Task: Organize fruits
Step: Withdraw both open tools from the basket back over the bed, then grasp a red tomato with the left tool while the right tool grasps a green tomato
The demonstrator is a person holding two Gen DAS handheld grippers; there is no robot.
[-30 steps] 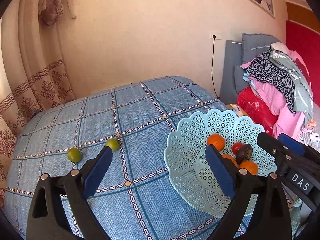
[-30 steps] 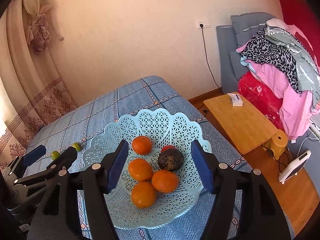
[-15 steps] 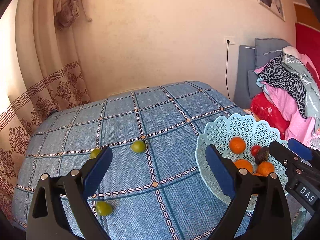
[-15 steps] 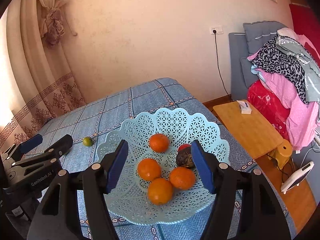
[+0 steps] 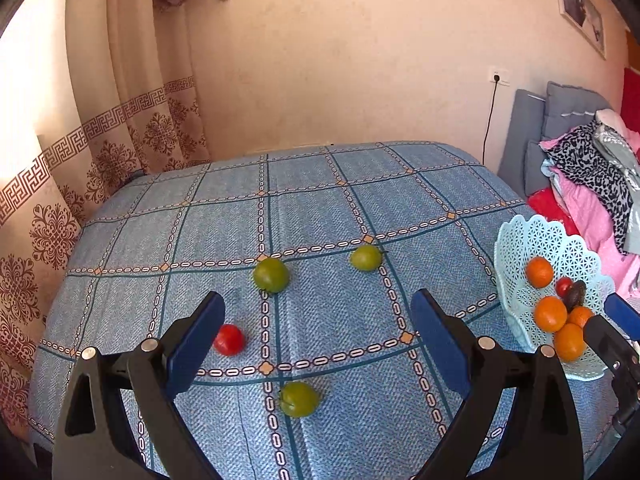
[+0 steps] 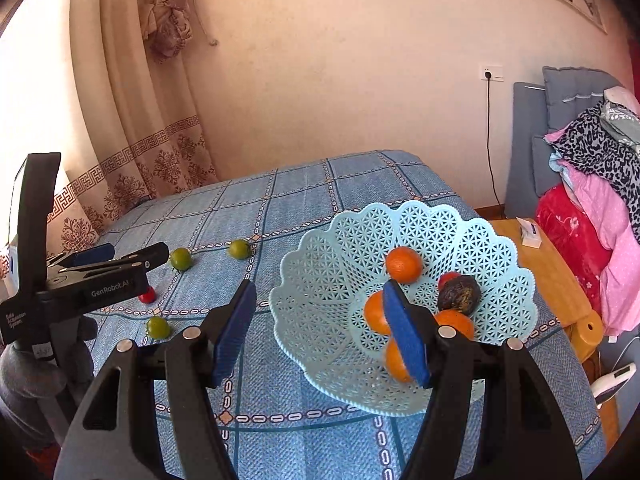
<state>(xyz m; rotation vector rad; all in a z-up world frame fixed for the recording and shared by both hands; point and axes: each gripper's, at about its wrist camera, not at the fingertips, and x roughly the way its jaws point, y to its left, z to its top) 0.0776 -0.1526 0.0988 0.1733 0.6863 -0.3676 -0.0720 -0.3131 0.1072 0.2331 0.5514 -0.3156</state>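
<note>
Your left gripper (image 5: pixel 318 344) hung over the blue checked bed (image 5: pixel 320 200) with its fingers (image 5: pixel 196 340) spread apart and nothing between them. Below it lay the loose fruit: a green fruit (image 5: pixel 271 275) and a second green one (image 5: pixel 365 257) farther back, a small red fruit (image 5: pixel 229 339) just beside the left finger, and a third green fruit (image 5: pixel 299 399) nearest the camera. All four sat apart from each other on the bedcover.

Your right gripper (image 6: pixel 320 332) also had its fingers (image 6: pixel 234 332) parted and empty, hovering at the near rim of the pale blue lattice basket (image 6: pixel 332 280). The basket rested on the bed's right side and held four oranges (image 6: pixel 403 264), a dark wrinkled fruit (image 6: pixel 459 294) and a red fruit (image 6: pixel 447 279) tucked behind it. A wooden side table (image 6: pixel 548 272) stood beyond the bed.
</note>
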